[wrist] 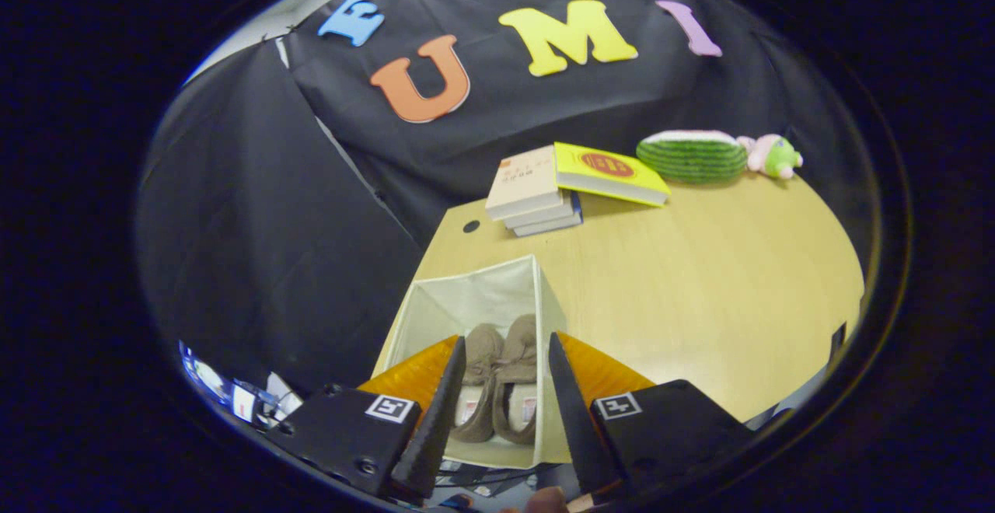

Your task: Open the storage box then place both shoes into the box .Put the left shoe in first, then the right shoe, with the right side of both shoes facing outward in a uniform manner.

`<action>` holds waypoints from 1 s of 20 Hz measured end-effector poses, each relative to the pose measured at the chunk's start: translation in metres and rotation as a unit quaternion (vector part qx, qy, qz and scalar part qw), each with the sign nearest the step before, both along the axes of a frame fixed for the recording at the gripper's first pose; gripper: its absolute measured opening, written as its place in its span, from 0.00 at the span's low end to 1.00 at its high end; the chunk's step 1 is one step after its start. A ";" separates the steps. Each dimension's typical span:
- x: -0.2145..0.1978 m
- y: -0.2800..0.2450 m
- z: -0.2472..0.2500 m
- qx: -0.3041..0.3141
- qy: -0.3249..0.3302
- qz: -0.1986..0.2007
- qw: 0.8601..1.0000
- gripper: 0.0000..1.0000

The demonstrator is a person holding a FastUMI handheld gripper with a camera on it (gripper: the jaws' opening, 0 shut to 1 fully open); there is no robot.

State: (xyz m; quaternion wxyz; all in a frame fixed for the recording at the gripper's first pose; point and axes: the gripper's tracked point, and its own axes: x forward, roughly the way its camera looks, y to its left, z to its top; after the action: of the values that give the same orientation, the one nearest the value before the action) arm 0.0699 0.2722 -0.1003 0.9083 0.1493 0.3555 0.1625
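An open cream fabric storage box (474,295) stands on the wooden table near its front corner. Inside it lie two brown shoes side by side: one (476,389) on the left, the other (519,385) on the right, toes pointing away from me. My gripper (505,350) hovers above the box, open, its fingers (447,404) apart with the shoes seen in the gap below. Nothing is held between the fingers.
Beyond the box, a stack of books (536,194) with a yellow book (610,171) leaning on it lies at the table's far side. A green striped plush (692,157) and a small pink-green toy (773,155) sit farther right. Bare tabletop (699,287) stretches right of the box.
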 end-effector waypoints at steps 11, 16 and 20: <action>-0.023 -0.115 0.122 -0.065 -0.331 -0.095 0.936 1.00; -0.056 -0.154 0.115 -0.078 -0.331 -0.109 0.934 1.00; -0.071 -0.159 0.093 -0.082 -0.333 -0.102 0.934 1.00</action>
State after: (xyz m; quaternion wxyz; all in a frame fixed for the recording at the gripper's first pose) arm -0.0010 0.1133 -0.0071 0.9953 0.0471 0.0279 0.0796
